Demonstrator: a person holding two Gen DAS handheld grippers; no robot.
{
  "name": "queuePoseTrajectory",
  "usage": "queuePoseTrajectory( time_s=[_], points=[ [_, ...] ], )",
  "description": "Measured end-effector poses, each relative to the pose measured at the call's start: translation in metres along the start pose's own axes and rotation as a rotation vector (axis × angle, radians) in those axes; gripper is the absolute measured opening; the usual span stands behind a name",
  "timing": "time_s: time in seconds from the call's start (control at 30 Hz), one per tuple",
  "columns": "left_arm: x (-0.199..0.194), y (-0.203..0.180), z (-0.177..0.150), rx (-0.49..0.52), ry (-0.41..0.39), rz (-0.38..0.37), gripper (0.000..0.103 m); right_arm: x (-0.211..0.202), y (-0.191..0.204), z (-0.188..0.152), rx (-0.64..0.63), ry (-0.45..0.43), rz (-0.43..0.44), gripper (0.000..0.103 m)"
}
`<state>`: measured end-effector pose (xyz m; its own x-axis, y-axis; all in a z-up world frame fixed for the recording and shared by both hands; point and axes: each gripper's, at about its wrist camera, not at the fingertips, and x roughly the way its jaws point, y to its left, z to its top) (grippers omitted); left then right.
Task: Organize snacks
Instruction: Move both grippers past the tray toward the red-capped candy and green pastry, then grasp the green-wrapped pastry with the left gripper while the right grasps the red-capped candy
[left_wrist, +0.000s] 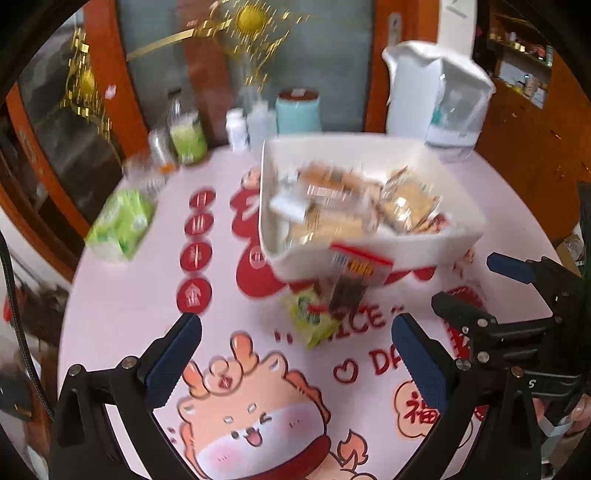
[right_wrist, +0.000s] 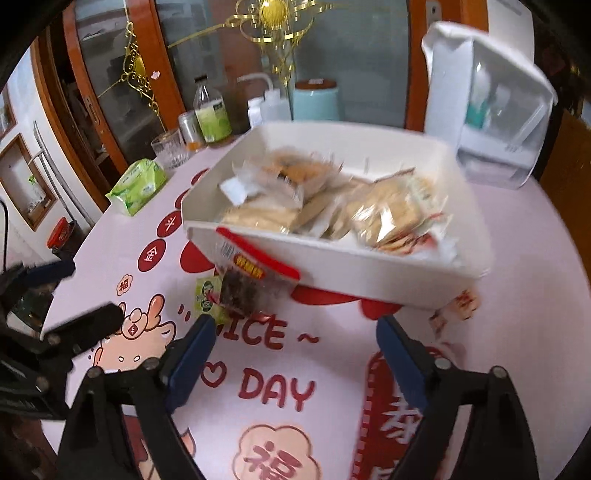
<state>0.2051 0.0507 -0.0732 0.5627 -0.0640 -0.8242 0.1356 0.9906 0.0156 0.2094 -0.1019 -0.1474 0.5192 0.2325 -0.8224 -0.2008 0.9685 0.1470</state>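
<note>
A white bin (left_wrist: 458, 243) (right_wrist: 369, 269) holds several clear-wrapped snack packs (left_wrist: 332, 206) (right_wrist: 388, 214). A red-topped clear pack of dark snacks (left_wrist: 354, 273) (right_wrist: 247, 280) leans against its front wall. A small green packet (left_wrist: 314, 317) (right_wrist: 208, 299) lies on the table by it. A small red-and-white packet (right_wrist: 458, 306) lies at the bin's right corner. My left gripper (left_wrist: 295, 350) is open and empty, just short of the green packet. My right gripper (right_wrist: 295, 354) is open and empty, in front of the bin; it also shows in the left wrist view (left_wrist: 476, 284).
The pink printed tablecloth (left_wrist: 129, 295) (right_wrist: 295, 406) covers a round table. A green tissue pack (left_wrist: 122, 225) (right_wrist: 138, 184), bottles (left_wrist: 186, 136) (right_wrist: 212, 118), a glass (right_wrist: 170, 147), a teal canister (left_wrist: 297, 110) and a white water pitcher (left_wrist: 439, 92) (right_wrist: 487, 103) stand at the back.
</note>
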Motion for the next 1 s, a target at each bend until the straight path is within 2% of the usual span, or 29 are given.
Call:
queuePoseTrajectory(
  time_s=[0.27, 0.5, 0.53, 0.57, 0.6, 0.63, 0.7, 0.73, 0.9, 1.0],
  points=[
    [0.055, 0.019, -0.020, -0.079, 0.080, 0.045, 0.102, 0.055, 0.013, 0.006, -0.004, 0.035, 0.034, 0.084],
    [0.089, 0.039, -0.017, -0.142, 0.113, 0.076, 0.102, 0.094, 0.010, 0.016, 0.036, 0.066, 0.133, 0.083],
    [0.092, 0.041, -0.018, -0.148, 0.118, 0.077, 0.102, 0.097, 0.010, 0.017, 0.034, 0.061, 0.149, 0.076],
    [0.095, 0.041, -0.018, -0.151, 0.122, 0.078, 0.102, 0.098, 0.010, 0.018, 0.029, 0.057, 0.168, 0.062],
    [0.097, 0.042, -0.018, -0.153, 0.124, 0.078, 0.102, 0.098, 0.011, 0.018, 0.021, 0.056, 0.199, 0.055],
    [0.099, 0.042, -0.017, -0.153, 0.124, 0.079, 0.102, 0.098, 0.011, 0.018, 0.011, 0.060, 0.224, 0.042],
    [0.102, 0.040, -0.015, -0.154, 0.124, 0.079, 0.102, 0.096, 0.010, 0.016, -0.012, 0.070, 0.215, 0.039],
    [0.103, 0.039, -0.014, -0.155, 0.125, 0.075, 0.102, 0.093, 0.008, 0.014, -0.022, 0.067, 0.202, 0.028],
    [0.109, 0.031, -0.009, -0.164, 0.134, 0.054, 0.102, 0.076, -0.015, 0.003, -0.001, 0.068, 0.156, 0.023],
    [0.117, 0.021, -0.004, -0.163, 0.147, 0.045, 0.102, 0.070, -0.029, -0.002, 0.034, 0.068, 0.160, 0.022]
  ],
)
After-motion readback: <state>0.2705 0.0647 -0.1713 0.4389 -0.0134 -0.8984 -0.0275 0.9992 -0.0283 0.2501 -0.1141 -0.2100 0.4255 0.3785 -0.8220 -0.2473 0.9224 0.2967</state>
